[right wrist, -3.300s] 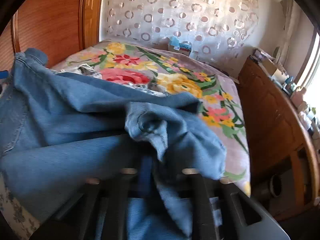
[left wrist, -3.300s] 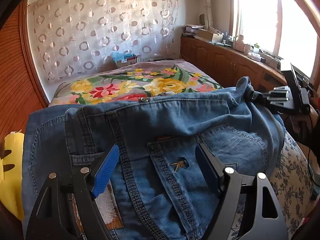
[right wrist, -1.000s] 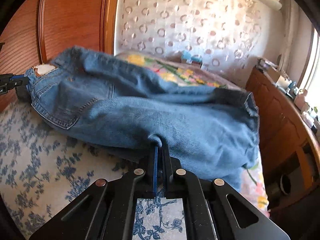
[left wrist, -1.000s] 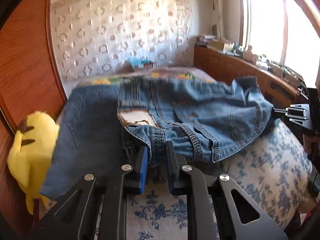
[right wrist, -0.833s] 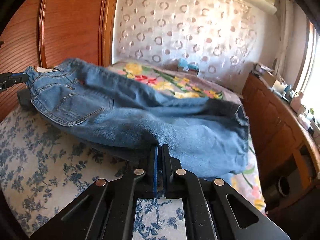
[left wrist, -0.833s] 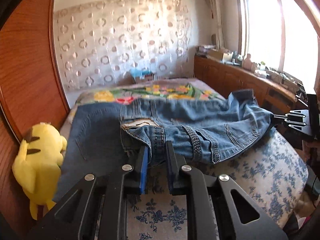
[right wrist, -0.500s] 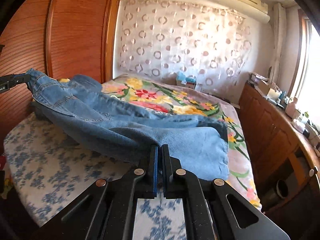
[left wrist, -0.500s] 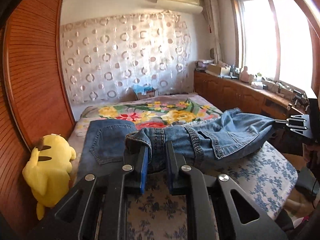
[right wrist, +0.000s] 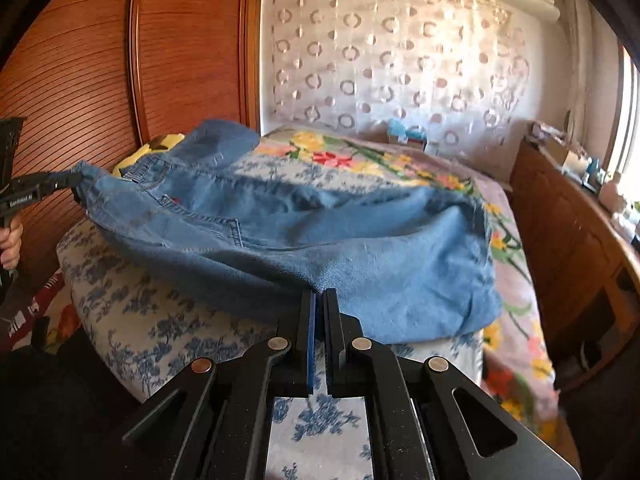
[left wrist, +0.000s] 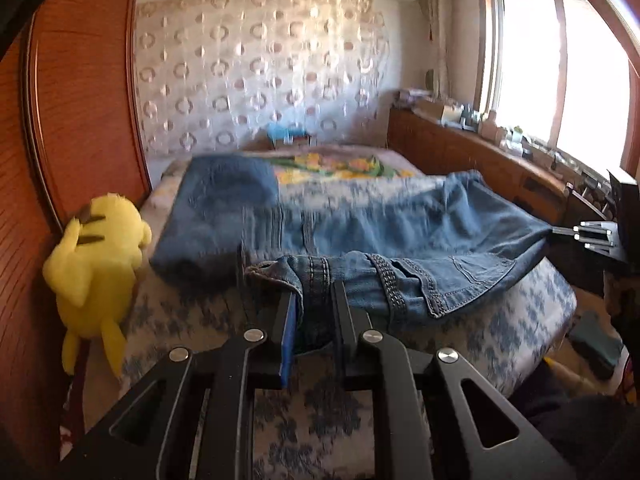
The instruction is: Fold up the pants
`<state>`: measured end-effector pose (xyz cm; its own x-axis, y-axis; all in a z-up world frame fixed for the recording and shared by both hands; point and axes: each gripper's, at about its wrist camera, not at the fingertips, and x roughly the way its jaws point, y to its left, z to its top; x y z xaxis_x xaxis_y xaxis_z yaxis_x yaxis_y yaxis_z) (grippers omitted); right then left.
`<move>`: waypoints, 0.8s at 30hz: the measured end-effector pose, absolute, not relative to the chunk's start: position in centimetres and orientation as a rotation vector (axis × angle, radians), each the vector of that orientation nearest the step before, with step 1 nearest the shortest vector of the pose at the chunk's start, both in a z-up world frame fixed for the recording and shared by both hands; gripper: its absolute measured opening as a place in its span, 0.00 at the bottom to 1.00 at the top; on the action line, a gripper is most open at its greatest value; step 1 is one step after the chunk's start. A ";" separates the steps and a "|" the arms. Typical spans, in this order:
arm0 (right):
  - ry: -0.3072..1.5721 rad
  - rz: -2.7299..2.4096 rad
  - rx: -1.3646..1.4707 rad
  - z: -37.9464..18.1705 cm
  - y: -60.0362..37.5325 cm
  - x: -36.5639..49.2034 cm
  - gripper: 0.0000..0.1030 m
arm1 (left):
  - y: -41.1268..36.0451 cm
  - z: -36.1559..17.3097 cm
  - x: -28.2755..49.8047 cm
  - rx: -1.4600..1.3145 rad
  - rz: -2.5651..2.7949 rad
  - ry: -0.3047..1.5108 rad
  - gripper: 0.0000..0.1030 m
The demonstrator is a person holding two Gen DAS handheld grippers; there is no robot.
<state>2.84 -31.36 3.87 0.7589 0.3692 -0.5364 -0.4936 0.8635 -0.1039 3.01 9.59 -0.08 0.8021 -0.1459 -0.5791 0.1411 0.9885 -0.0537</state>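
Since a second ago both of my grippers have drawn back toward the foot of the bed, dragging the jeans (right wrist: 320, 240) with them, so more of the flowered blanket (right wrist: 400, 160) shows behind the denim.

I see my left gripper (left wrist: 314, 300) clamped on the bunched waistband, a thick wad of seams between its jaws. My right gripper (right wrist: 318, 300) is pinched nearly closed on a thin edge of the leg fabric. Between the two, the jeans hang stretched in a sagging span across the near end of the bed (right wrist: 160, 320), part lifted, part lying on the blue-flowered sheet (the far part of the cloth is blurred in the left view). One end of the denim reaches back toward the wooden panelling (left wrist: 80, 120).

A yellow plush toy (left wrist: 96, 264) sits against that wall at the bed's left side. Along the right wall runs a wooden cabinet (right wrist: 568, 240), cluttered on top, under the bright window (left wrist: 560, 72).
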 end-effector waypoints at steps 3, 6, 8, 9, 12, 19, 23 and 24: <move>0.547 0.478 -0.225 4.1 -31.6 3.5 0.03 | 9.2 -0.6 2.6 0.003 -0.165 0.645 0.18; 0.555 0.483 -0.195 4.7 -31.9 3.8 0.07 | 9.0 -0.4 2.1 0.020 -0.166 0.651 0.26; 0.548 0.481 -0.191 5.4 -32.0 3.8 0.08 | 9.0 -0.5 1.4 0.034 -0.152 0.653 0.34; 0.542 0.481 -0.193 5.5 -32.0 3.7 0.08 | 9.2 -0.2 1.3 0.044 -0.140 0.648 0.41; 0.524 0.474 -0.185 5.1 -31.7 2.8 0.10 | 9.9 0.4 1.1 0.033 -0.123 0.628 0.54; 0.502 0.459 -0.187 4.5 -31.3 3.3 0.40 | 10.1 1.3 3.0 0.031 -0.120 0.600 0.73; 0.506 0.461 -0.180 3.8 -30.6 5.2 0.41 | 9.7 0.9 5.2 0.034 -0.142 0.602 0.73; 0.508 0.462 -0.178 3.7 -30.4 5.7 0.42 | 9.5 0.6 6.1 0.041 -0.145 0.606 0.73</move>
<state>5.74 -30.38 3.66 0.7740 0.3812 -0.5056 -0.4680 0.8822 -0.0512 6.11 9.53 0.65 0.8120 -0.1235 -0.5704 0.1477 0.9890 -0.0038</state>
